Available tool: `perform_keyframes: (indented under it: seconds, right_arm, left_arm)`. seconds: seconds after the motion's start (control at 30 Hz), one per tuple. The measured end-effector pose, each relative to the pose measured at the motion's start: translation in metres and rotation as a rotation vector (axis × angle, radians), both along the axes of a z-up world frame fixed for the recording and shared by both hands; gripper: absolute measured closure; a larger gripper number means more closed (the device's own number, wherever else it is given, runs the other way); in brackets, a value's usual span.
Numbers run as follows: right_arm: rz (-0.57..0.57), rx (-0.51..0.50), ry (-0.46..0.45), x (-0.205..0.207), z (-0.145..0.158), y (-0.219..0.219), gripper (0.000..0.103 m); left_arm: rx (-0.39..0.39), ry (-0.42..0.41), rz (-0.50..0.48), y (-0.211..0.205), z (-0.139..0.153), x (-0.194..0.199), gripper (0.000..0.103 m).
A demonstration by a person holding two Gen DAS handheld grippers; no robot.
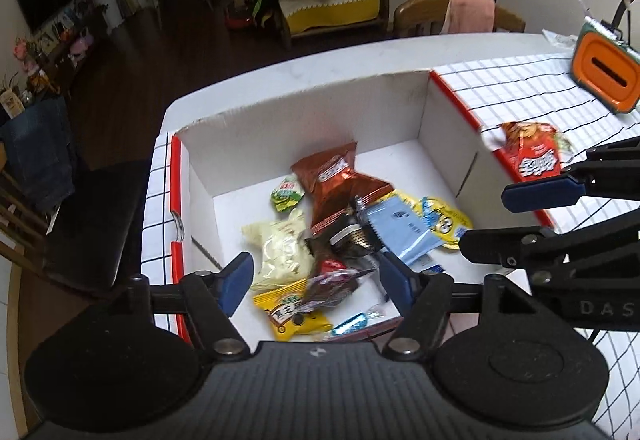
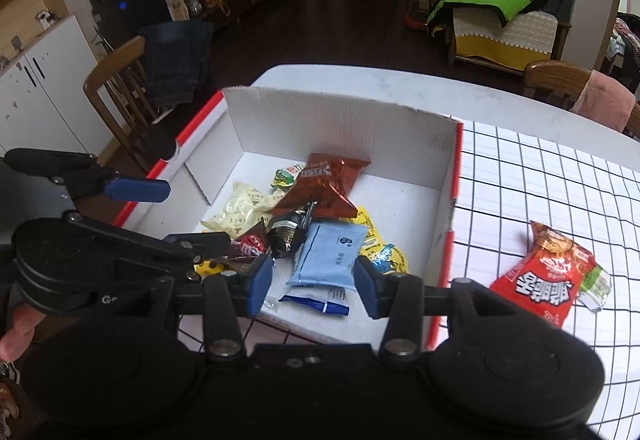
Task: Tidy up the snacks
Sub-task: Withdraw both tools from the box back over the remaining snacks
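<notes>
The red snack packet (image 2: 546, 274) is the one snack outside the box; it lies flat on the grid-patterned tablecloth (image 2: 540, 175), just beside the right wall of the white cardboard box (image 2: 336, 127), toward the table's near right edge. Judge it light, soft and crinkly, with a slippery film skin, so take it by a crimped end seal or pinch across its puffed middle, gently, since the contents may crush. Inside the box you have roughly ten packets in a loose overlapping pile: one brown Oreo bag (image 2: 326, 185), one pale blue sachet (image 2: 330, 256), one cream bag (image 1: 282, 250), one yellow packet (image 1: 294, 314), and several smaller ones I cannot count cleanly. Your right gripper (image 2: 314, 282) hangs over the box's near edge, fingers apart, holding nothing. Your left gripper (image 1: 316, 280) hovers over the pile, also spread and empty.
</notes>
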State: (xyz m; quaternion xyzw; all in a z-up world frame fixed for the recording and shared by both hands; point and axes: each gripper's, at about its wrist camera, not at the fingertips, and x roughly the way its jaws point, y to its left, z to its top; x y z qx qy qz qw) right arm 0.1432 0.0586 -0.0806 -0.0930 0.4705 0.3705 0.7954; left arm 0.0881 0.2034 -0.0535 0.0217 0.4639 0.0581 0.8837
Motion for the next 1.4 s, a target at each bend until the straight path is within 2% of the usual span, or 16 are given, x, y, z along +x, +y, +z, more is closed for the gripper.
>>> perform_keyframes:
  seconds: [0.13,0.27,0.37,0.5,0.77,0.83,0.97,1.2,1.4]
  right_arm:
    - [-0.002,0.050,-0.018,-0.003,0.011,-0.021,0.031]
    - [0.009,0.076,-0.023,0.000,0.018,-0.044,0.029]
    - [0.011,0.090,-0.030,0.006,0.022,-0.064,0.021]
    - [0.012,0.090,-0.039,0.017,0.024,-0.095,0.018]
    - [0.019,0.082,-0.068,0.052,0.021,-0.161,0.007]
    - [0.017,0.076,-0.079,0.062,0.017,-0.176,0.001]
    - [0.017,0.046,-0.082,0.082,0.005,-0.202,0.000]
    - [0.073,0.011,-0.085,0.102,-0.019,-0.232,0.000]
    - [0.136,-0.019,-0.074,0.119,-0.041,-0.246,0.000]
  left_arm:
    - [0.001,-0.025,-0.008,-0.011,0.009,-0.003,0.031]
    - [-0.010,-0.054,-0.007,-0.028,0.016,-0.004,0.026]
    - [-0.020,-0.074,-0.007,-0.046,0.020,-0.003,0.023]
    - [-0.024,-0.099,-0.013,-0.074,0.024,0.002,0.020]
    - [-0.067,-0.122,-0.043,-0.136,0.018,0.031,0.018]
    - [-0.065,-0.121,-0.057,-0.153,0.014,0.041,0.017]
    - [-0.066,-0.106,-0.091,-0.183,0.002,0.063,0.016]
    - [-0.102,-0.027,-0.153,-0.217,-0.028,0.108,0.016]
    - [-0.127,0.049,-0.144,-0.231,-0.057,0.144,0.016]
